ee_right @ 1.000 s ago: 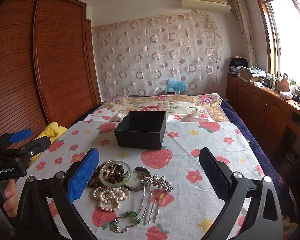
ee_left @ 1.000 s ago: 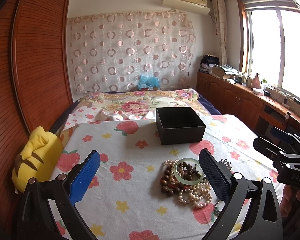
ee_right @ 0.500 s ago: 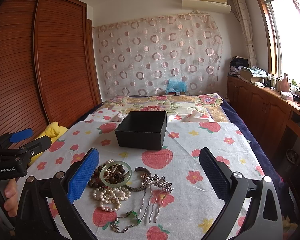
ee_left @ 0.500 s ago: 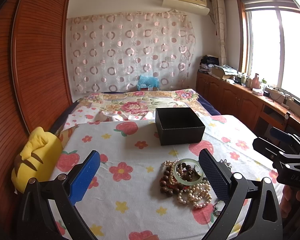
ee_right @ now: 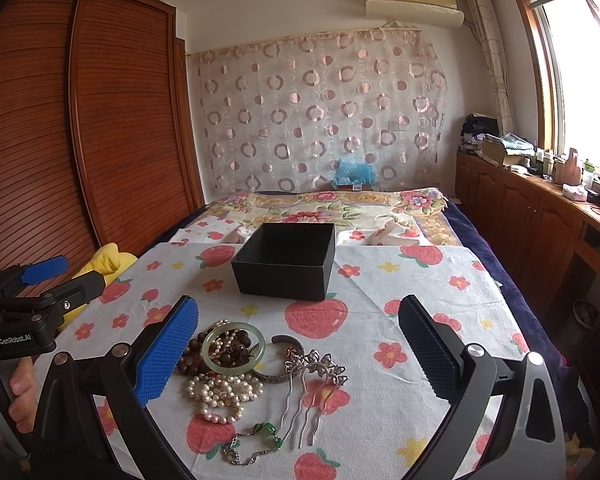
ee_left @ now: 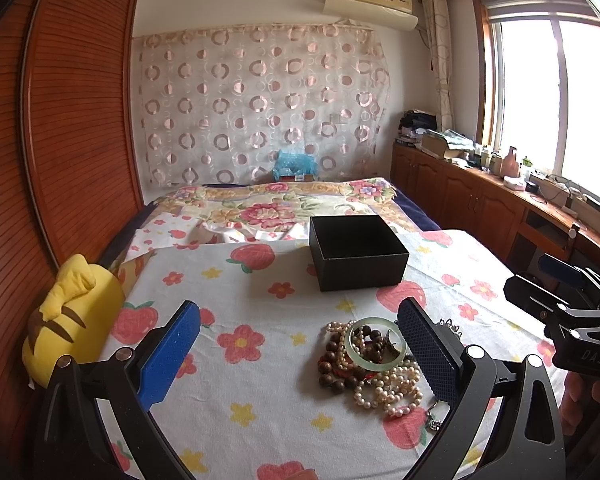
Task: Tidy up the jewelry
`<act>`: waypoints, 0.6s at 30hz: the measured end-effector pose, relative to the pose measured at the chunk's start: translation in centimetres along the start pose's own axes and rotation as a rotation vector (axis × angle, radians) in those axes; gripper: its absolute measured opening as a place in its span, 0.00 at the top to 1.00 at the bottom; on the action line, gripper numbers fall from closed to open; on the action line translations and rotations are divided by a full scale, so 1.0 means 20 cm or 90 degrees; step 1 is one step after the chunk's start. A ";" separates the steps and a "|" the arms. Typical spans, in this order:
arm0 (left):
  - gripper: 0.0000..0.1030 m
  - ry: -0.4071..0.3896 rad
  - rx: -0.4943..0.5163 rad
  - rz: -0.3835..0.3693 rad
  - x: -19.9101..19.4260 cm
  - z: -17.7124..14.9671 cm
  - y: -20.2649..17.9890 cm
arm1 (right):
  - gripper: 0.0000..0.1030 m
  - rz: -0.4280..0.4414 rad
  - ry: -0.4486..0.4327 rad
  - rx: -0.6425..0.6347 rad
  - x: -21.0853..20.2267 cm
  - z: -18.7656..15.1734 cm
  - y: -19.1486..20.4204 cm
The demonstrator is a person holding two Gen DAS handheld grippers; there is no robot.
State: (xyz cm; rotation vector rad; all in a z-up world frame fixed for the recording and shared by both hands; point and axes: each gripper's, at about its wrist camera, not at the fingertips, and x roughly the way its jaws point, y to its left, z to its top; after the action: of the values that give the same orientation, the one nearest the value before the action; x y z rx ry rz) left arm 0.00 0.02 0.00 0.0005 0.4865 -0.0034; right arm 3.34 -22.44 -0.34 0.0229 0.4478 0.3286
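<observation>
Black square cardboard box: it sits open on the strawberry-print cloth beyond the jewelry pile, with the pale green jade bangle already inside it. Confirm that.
Not quite. The black square cardboard box does sit open beyond the pile, but the pale green jade bangle is not inside it; it lies on the bead and pearl heap on the strawberry-print cloth. The right wrist view shows this.

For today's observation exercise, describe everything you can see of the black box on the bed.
The black box is a square, lidless container with matte walls that look like cardboard. It sits upright and open on the strawberry-print cloth, beyond the jewelry pile and apart from it. What shows of its dark interior looks empty. Nothing touches it but the cloth; both grippers are short of it.
</observation>
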 end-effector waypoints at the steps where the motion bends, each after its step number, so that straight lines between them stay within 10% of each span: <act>1: 0.07 0.001 0.000 0.000 0.00 0.00 0.00 | 0.02 0.000 0.000 0.000 0.00 0.00 0.00; 18: 0.07 0.030 0.000 -0.008 0.08 -0.06 -0.03 | 0.02 0.004 0.024 -0.002 0.02 -0.05 -0.01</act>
State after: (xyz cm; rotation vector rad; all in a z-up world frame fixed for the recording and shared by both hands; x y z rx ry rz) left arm 0.85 -0.67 -1.84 -0.0033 0.5343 -0.0161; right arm 3.24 -22.66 -1.46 0.0153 0.4850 0.3364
